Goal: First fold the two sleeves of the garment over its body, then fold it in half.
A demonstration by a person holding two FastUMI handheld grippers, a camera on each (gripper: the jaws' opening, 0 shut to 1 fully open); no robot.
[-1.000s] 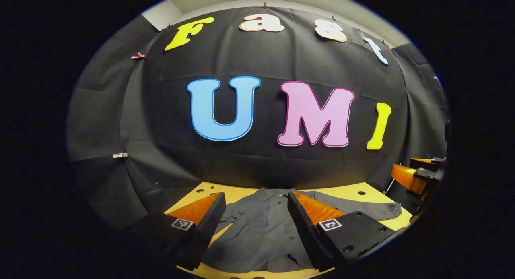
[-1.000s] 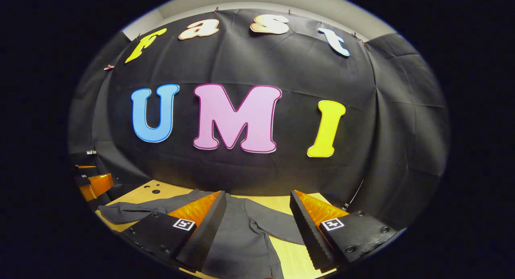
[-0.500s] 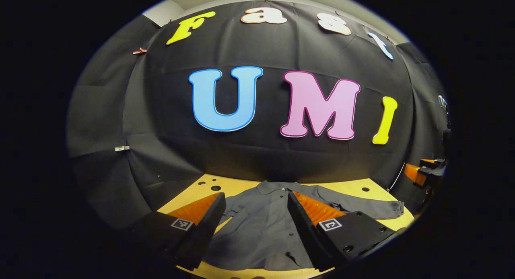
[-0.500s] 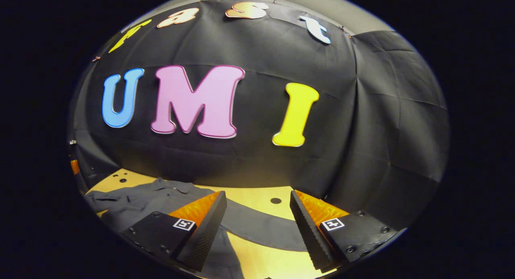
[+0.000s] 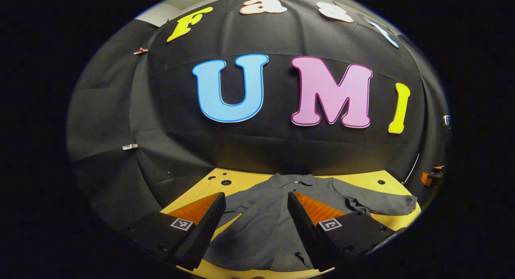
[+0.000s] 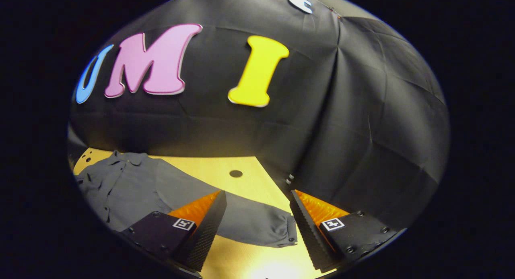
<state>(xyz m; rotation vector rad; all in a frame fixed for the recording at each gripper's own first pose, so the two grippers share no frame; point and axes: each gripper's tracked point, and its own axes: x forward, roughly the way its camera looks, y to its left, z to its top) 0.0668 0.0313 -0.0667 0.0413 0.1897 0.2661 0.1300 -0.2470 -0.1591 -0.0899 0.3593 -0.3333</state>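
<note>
Soft grey shirt (image 5: pixel 265 226) flat on smooth wooden counter (image 6: pixel 225 170), lower centre; left tongs (image 5: pixel 253 230) and right tongs (image 6: pixel 257 234) spread, pinching nothing.

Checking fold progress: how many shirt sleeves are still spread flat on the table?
2. One sleeve stretches out to the shirt's right; the other sleeve lies at its left, partly hidden behind the left gripper's fingers.

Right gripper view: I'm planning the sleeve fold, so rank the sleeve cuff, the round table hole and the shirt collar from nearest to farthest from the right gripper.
1. Sleeve cuff, lying between the right gripper's open jaws.
2. Round table hole, farther ahead on the bare wood.
3. Shirt collar, far off to the left by the cloth wall.
</note>
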